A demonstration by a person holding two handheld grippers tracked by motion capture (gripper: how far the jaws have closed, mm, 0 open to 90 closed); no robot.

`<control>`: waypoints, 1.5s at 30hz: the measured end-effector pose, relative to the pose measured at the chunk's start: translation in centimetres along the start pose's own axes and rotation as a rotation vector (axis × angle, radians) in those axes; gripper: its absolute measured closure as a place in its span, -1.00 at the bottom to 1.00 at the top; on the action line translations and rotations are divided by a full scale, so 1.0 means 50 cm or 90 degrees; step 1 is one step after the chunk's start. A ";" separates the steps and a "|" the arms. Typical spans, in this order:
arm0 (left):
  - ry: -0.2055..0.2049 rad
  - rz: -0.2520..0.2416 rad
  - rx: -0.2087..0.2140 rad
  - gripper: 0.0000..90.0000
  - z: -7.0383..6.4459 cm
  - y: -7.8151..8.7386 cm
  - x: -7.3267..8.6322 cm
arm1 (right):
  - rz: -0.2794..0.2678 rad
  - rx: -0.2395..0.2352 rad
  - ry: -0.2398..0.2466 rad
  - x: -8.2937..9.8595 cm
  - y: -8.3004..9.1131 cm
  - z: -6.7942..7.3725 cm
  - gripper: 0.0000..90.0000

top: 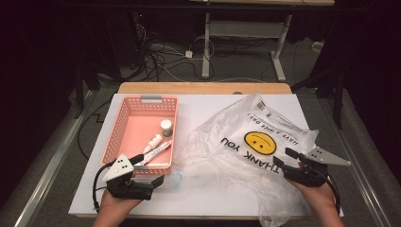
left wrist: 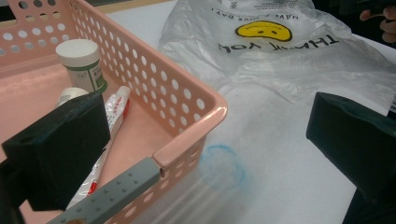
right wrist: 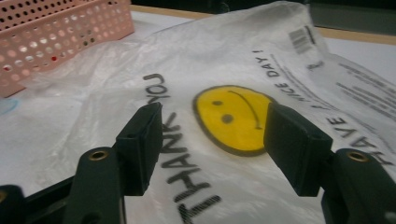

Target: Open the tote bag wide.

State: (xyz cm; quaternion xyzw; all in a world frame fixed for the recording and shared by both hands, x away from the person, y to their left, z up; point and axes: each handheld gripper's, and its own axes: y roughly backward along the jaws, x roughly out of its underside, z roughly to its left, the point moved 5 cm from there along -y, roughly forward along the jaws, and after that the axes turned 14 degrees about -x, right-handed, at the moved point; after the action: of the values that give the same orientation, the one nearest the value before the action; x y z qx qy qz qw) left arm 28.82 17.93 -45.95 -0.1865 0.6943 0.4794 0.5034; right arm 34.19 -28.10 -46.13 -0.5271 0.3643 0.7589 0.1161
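The left gripper [top: 160, 181] is hovering at the near corner of the pink perforated plastic basket [top: 124, 115], jaws spread wide and gripping nothing, one over the basket floor and one over the white table [top: 198, 109]. Inside the basket a white-capped green jar [top: 166, 127], a small white bottle [top: 153, 142] and a red-and-white tube [top: 157, 151] are lying, probably awaiting bagging. To the right, the crinkled translucent plastic bag with the yellow smiley [top: 250, 142] is lying flat. The right gripper [top: 283, 156] is hanging just over its near edge, jaws parted and empty, seemingly lining up to pinch the film.
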 end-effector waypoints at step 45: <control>0.003 -0.007 0.002 -1.00 -0.006 -0.002 -0.004 | 0.128 -0.136 0.093 -0.034 -0.192 0.122 -0.69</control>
State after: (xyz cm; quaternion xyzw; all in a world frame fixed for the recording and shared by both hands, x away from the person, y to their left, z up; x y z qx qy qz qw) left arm 28.82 17.57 -45.81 -0.1906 0.6952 0.4748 0.5050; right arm 35.89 -16.84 -47.65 -0.5509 0.3399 0.7610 -0.0438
